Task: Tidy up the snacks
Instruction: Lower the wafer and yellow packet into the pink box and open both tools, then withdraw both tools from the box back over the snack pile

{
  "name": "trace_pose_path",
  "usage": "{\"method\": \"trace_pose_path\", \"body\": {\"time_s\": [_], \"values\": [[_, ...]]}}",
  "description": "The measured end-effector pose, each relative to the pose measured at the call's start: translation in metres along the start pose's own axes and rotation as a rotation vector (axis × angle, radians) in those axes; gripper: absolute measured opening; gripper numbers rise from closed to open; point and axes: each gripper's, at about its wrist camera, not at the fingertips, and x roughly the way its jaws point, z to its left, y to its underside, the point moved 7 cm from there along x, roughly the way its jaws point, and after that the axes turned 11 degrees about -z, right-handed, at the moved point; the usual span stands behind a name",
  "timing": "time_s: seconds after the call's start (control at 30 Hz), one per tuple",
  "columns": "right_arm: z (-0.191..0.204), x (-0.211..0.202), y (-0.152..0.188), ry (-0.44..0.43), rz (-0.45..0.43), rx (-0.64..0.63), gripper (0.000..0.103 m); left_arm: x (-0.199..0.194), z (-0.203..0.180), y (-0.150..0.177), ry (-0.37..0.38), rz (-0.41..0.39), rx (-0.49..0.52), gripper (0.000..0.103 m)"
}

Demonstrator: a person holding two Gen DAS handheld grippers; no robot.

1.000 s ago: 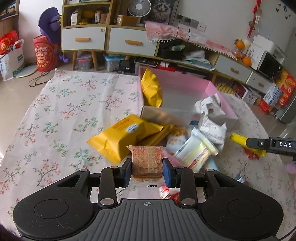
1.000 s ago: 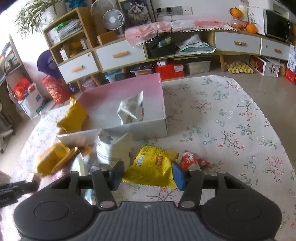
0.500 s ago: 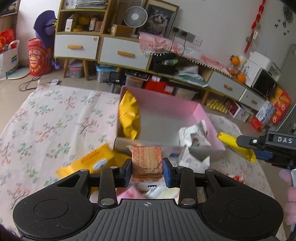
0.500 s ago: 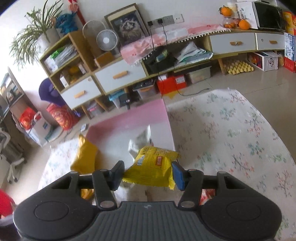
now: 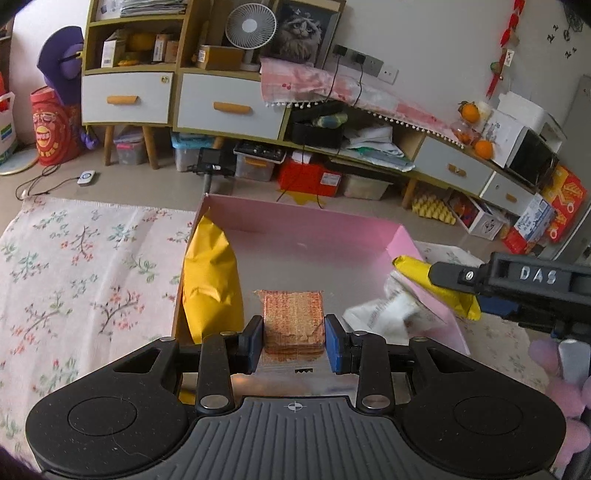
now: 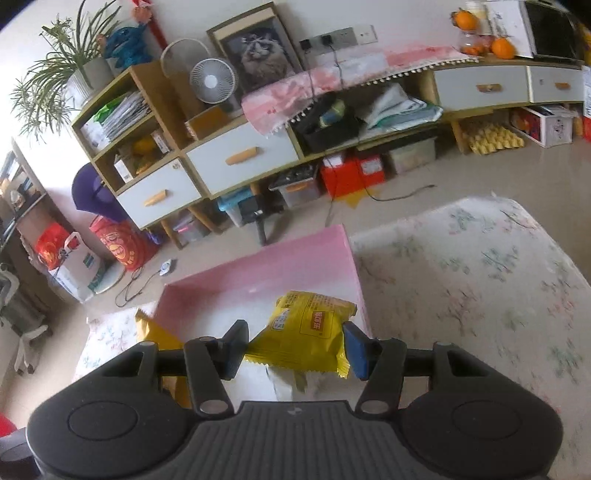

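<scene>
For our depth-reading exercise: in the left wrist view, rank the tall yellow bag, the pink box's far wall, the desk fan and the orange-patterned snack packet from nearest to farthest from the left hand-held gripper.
1. Orange-patterned snack packet: clamped in the left hand-held gripper.
2. Tall yellow bag: just left, inside the box.
3. Pink box's far wall: beyond, centre.
4. Desk fan: on the cabinet, far back.

box (image 5: 303, 225): pink, grey floor | tall bag (image 5: 212, 284): plain mustard yellow | held packet (image 5: 293, 325): red-orange speckle | held pouch (image 6: 308, 328): yellow, red label | counter (image 5: 74, 280) cloth: white, floral sprigs

Black tongs (image 5: 294, 338), blue pads, "DAS" lettering.
</scene>
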Motion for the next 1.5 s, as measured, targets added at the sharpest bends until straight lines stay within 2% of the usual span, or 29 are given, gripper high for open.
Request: {"method": "trace_pose_path", "body": {"time_s": [0.23,0.6,0.67,0.7,0.73,0.77,0.8,0.83,0.9,1.03,1.1,1.17,1.5], "values": [[-0.012,0.019,-0.004,-0.089,-0.02,0.07,0.039,0.021,0.013,0.009,0.013,0.001,-0.012,0.032],[-0.015,0.033,0.0,-0.096,-0.016,0.069,0.04,0.034,0.002,0.014,0.047,-0.034,0.033,0.032],[-0.016,0.034,-0.001,-0.099,-0.022,0.066,0.043,0.033,0.001,0.012,0.052,-0.049,0.041,0.032],[-0.015,0.032,-0.001,-0.104,-0.025,0.07,0.044,0.031,0.001,0.011,0.051,-0.062,0.045,0.034],[-0.015,0.032,-0.002,-0.101,-0.026,0.072,0.047,0.031,0.0,0.01,0.059,-0.062,0.046,0.04],[-0.015,0.032,-0.002,-0.098,-0.025,0.07,0.054,0.031,-0.001,0.01,0.076,-0.05,0.044,0.046],[-0.015,0.03,-0.003,-0.099,-0.022,0.069,0.057,0.031,-0.003,0.01,0.095,-0.038,0.043,0.059],[-0.015,0.028,-0.004,-0.102,-0.024,0.068,0.059,0.029,-0.003,0.01,0.103,-0.039,0.047,0.066],[-0.014,0.023,-0.005,-0.1,-0.026,0.061,0.064,0.024,-0.006,0.01,0.103,-0.05,0.065,0.071],[-0.008,0.009,-0.008,-0.082,-0.04,0.02,0.076,0.011,-0.011,0.011,0.112,-0.037,0.074,0.078],[-0.005,-0.002,-0.009,-0.068,-0.05,-0.011,0.078,0.001,-0.016,0.01,0.117,-0.033,0.1,0.081],[0.0,-0.011,-0.009,-0.06,-0.06,-0.049,0.085,-0.009,-0.019,0.009,0.11,-0.029,0.13,0.084],[0.027,-0.062,0.001,-0.044,-0.127,-0.187,0.089,-0.074,-0.011,0.015,0.053,0.007,0.148,0.095]]}}
